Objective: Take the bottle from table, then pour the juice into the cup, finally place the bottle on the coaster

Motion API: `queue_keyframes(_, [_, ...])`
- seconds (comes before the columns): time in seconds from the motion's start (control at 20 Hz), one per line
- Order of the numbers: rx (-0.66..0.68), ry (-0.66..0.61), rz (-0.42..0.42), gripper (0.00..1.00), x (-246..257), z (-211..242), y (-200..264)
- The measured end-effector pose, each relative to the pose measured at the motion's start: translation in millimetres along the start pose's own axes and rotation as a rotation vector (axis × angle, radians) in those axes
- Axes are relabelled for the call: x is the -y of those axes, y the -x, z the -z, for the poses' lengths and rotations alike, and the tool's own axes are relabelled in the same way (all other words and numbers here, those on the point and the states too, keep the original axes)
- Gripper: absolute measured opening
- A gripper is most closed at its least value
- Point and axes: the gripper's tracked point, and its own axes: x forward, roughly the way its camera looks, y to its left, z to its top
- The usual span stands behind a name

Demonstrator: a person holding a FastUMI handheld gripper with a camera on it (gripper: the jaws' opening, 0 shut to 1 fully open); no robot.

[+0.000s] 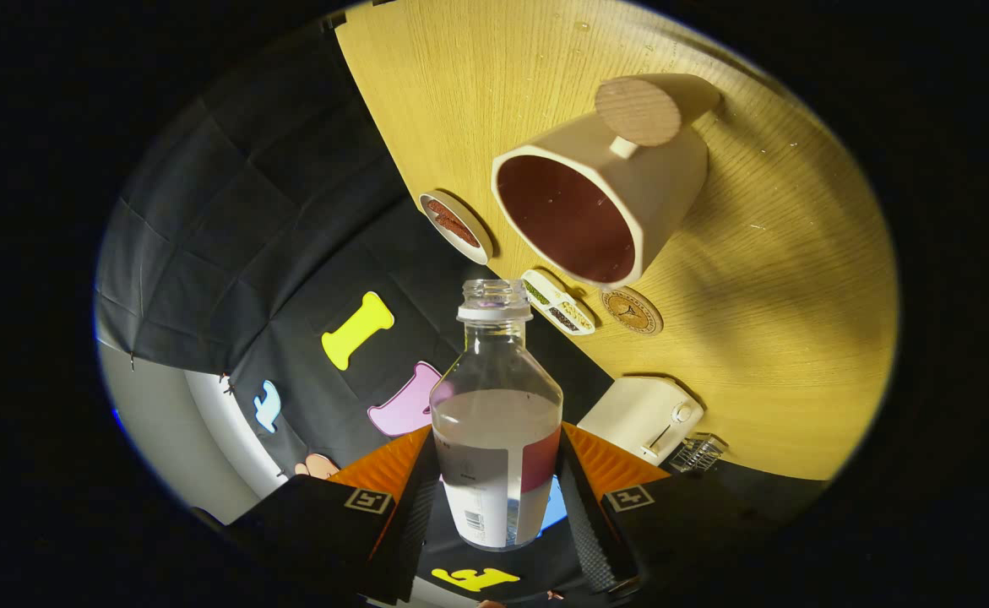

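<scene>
A clear uncapped bottle [496, 405] with a white and red label sits between my two fingers, and my gripper [498, 473] is shut on the bottle's lower body. Pale liquid fills it to about the shoulder. The whole view is rolled, so the wooden table [781, 279] slants. Just beyond the bottle's open mouth stands a cream cup [604, 198] with a dark brown inside and a round wooden handle knob. Its opening faces the bottle. A round patterned coaster [632, 311] lies on the table beside the cup's rim.
A small round dish [455, 225] with brown contents and a little divided tray [558, 302] of snacks lie near the cup. A white toaster [644, 415] and a small clear glass holder [698, 452] stand by the table edge close to my right finger.
</scene>
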Motion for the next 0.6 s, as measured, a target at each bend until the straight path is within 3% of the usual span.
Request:
queue_keyframes(0.25, [-0.045,0.163,0.053,0.76,14.8,11.9,5.9])
queue_keyframes(0.6, [-0.046,0.732,0.064,0.76,19.8,14.2,17.8])
